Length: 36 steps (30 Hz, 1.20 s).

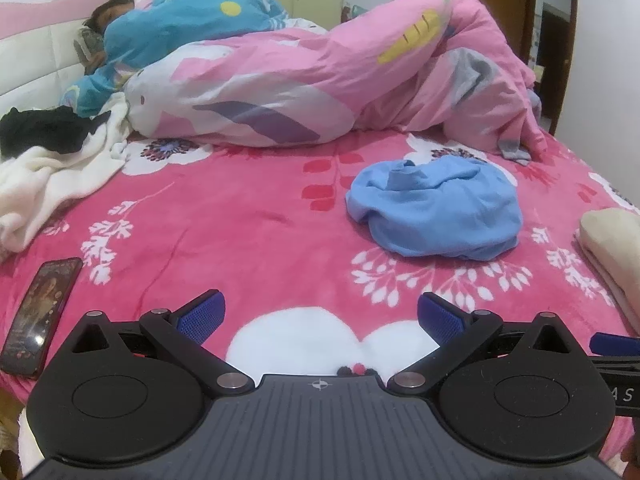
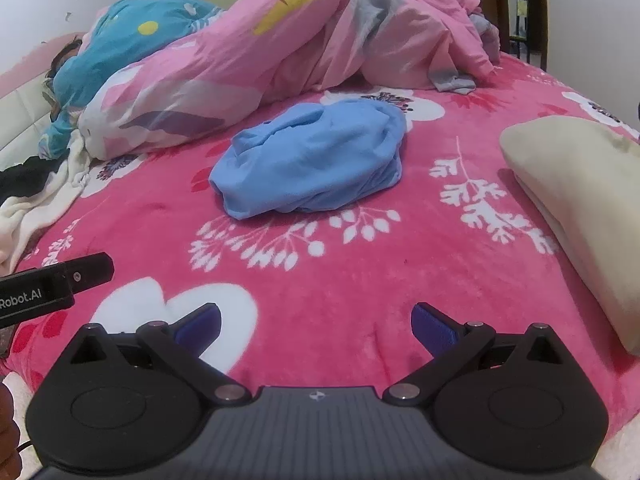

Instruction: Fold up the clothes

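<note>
Left claw (image 1: 320, 314) and right claw (image 2: 316, 326) both spread wide, empty, low over the bed (image 2: 360, 280). One crumpled blue garment (image 2: 312, 160) ahead mid-bed; one cream folded cloth (image 2: 580, 184) right; one phone (image 1: 38, 316) left.

The left gripper (image 1: 321, 316) is held low and level, its jaws spread wide with nothing between the blue pads (image 1: 200, 317); the right gripper (image 2: 316, 324) sits beside it in the same pose, jaws equally wide and empty; each shows at the edge of the other's view, the two close together side by side, both pointing forward.
</note>
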### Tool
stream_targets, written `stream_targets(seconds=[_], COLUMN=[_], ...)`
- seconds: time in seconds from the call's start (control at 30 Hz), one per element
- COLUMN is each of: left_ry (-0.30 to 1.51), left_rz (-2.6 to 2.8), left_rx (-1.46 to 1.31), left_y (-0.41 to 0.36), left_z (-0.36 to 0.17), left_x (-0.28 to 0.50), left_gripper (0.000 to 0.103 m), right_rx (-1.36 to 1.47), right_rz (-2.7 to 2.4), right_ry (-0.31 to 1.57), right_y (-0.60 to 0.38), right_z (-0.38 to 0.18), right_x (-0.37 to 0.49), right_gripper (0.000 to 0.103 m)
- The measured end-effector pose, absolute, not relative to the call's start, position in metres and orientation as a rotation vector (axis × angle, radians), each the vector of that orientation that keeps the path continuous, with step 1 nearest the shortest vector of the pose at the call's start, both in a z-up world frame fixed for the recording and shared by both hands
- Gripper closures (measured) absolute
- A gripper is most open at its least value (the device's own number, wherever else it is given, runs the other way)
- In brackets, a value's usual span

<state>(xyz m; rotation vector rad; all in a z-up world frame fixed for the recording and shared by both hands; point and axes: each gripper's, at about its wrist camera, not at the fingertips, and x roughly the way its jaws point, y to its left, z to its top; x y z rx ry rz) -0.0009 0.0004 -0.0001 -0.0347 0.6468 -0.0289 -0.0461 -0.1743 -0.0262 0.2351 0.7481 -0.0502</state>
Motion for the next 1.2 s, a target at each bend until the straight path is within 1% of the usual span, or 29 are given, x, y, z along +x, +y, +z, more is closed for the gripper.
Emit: stream_targets(seconds=[0.33,0.5,0.7,0.9,1.2], left_ry=[0.634,0.679,0.681,0.723,0.716], left_rz=[-0.076,-0.102,-0.044,-0.009,-0.005], left_rx=[-0.052,-0.076,-0.076,-0.073,-0.050], left_y=[0.003,0.006,0.010,0.013,0.010], left_z=[-0.001,-0.005,-0.005,-0.008,-0.009], left_x=[-0.006,-0.001,-0.002,0.001,-0.004], left_gripper=[0.000,0.000,0.000,0.000,0.000], right_rx=[0.225,0.231,0.226,0.219,0.209], right_rz=[-0.063,-0.069,-0.079,-0.093,-0.106], right_ry=[0.744,0.751,0.749,0.747,0.745], right_y=[-0.174,-0.176,-0.175,-0.173,-0.171], right_z=[-0.026,-0.026,-0.026,-0.025,-0.024], right_x=[-0.049,-0.052,-0.053,-0.053,-0.054], right_gripper=[0.000,0.000,0.000,0.000,0.000])
